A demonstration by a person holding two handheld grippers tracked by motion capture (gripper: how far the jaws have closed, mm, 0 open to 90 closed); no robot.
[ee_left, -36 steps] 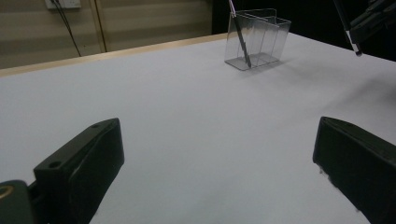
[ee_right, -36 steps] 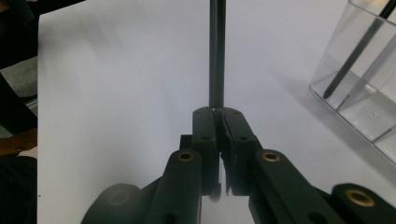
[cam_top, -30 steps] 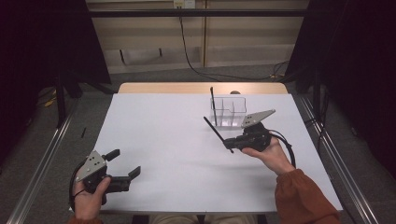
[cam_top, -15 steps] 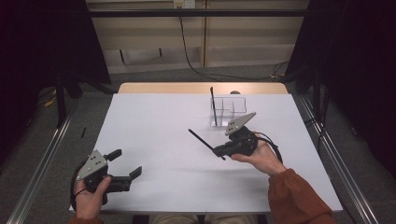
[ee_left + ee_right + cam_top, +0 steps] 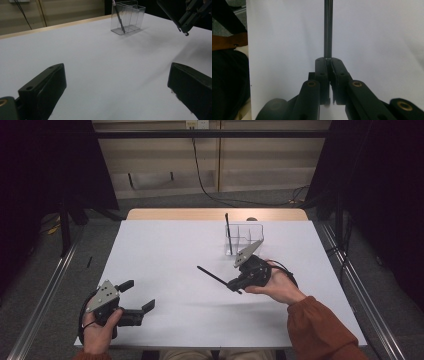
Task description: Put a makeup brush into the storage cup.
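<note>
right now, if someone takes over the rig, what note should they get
Right gripper: shut on a thin black pen, held above the white table, pointing away from the clear organizer.
Left gripper: open, holding nothing, near the table's front left.
Another black pen stands upright in the organizer.
Left to do: probably set the held pen down or into the organizer; which one cannot be told.

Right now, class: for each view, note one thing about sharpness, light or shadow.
High view: white table evenly lit, surroundings dark, soft shadow beneath the right tool. Left gripper view: near black jaws soft, clear holder sharper. Right gripper view: closed jaws and the thin black rod fairly sharp, bottom corners blurred.
</note>
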